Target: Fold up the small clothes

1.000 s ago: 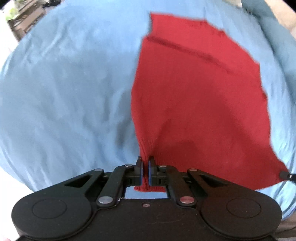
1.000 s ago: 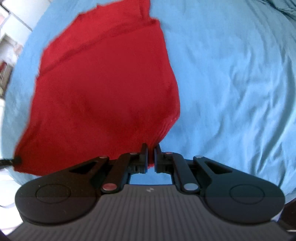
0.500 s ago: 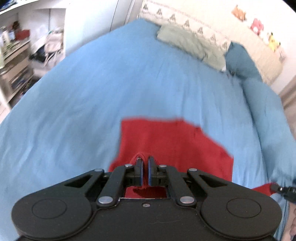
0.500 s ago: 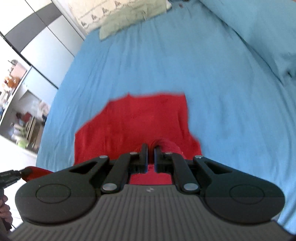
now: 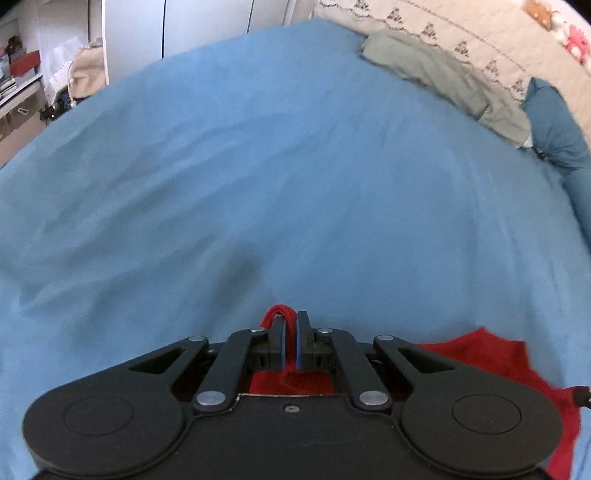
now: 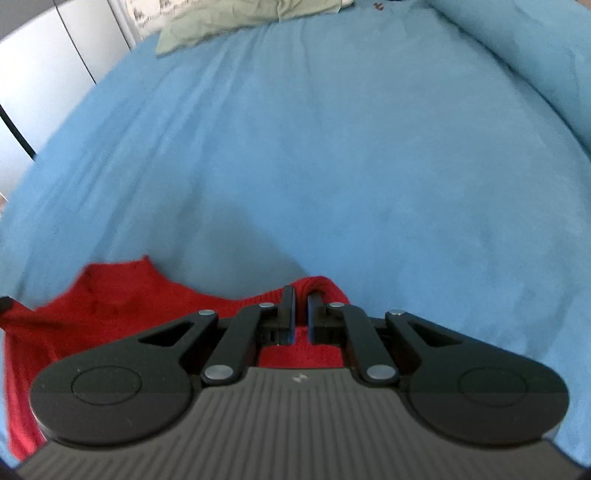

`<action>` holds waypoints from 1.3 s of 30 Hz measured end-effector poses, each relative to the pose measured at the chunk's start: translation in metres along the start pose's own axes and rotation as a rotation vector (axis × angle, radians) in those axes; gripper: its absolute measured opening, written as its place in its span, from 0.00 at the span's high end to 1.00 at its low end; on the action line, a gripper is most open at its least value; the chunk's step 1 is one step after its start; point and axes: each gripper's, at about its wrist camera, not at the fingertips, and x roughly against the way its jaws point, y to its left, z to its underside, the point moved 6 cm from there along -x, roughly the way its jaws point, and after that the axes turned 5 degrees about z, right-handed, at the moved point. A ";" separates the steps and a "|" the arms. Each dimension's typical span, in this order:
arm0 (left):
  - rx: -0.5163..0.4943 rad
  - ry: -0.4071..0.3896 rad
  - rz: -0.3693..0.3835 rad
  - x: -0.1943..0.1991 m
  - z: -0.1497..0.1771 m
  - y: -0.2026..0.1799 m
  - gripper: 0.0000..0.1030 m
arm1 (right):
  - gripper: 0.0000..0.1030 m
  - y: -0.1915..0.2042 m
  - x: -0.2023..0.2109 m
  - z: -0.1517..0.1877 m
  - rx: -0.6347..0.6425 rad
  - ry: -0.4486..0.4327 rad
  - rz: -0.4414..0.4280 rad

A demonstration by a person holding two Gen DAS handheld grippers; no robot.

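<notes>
The left gripper (image 5: 291, 334) has its two black fingers pressed nearly together, with a bunched fold of the red knitted garment (image 5: 491, 365) pinched between the blue-lined pads (image 5: 281, 339); a small loop of the red knit pokes up past the fingertips. From that grip the fabric spreads toward the right under the gripper body, over the light blue bed sheet (image 5: 295, 184).

The right gripper (image 6: 298, 314) is likewise closed on the red knitted garment (image 6: 110, 295), a rolled edge of the knit wrapping over its right finger. The cloth stretches off to the left, where the dark tip of the other gripper shows at the frame edge, holding the far corner.

The garment lies at the near edge of the bed, held at two points. Toward the far edge of the bed, by the head, lies a crumpled grey-green cloth (image 5: 443, 77) against a patterned beige bedspread (image 5: 461, 33), beside a dark teal pillow (image 5: 554, 122). White wardrobe doors (image 5: 184, 33) stand beyond the bed's far left corner.
</notes>
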 end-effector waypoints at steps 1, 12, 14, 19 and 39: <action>0.010 0.001 0.002 -0.003 0.002 0.002 0.93 | 0.79 0.001 -0.005 0.000 0.013 -0.001 0.008; -0.225 -0.186 -0.048 0.091 0.015 -0.026 0.00 | 0.00 0.009 0.079 0.019 0.106 -0.254 -0.054; -0.269 -0.180 -0.013 0.110 0.041 -0.035 0.00 | 0.00 0.021 0.100 0.039 0.182 -0.264 -0.089; -0.346 -0.039 0.043 0.108 0.118 -0.048 0.00 | 0.00 0.034 0.095 0.105 0.214 -0.111 -0.175; -0.533 -0.037 -0.055 0.191 0.171 -0.094 0.00 | 0.00 -0.028 0.195 0.125 0.067 -0.018 -0.108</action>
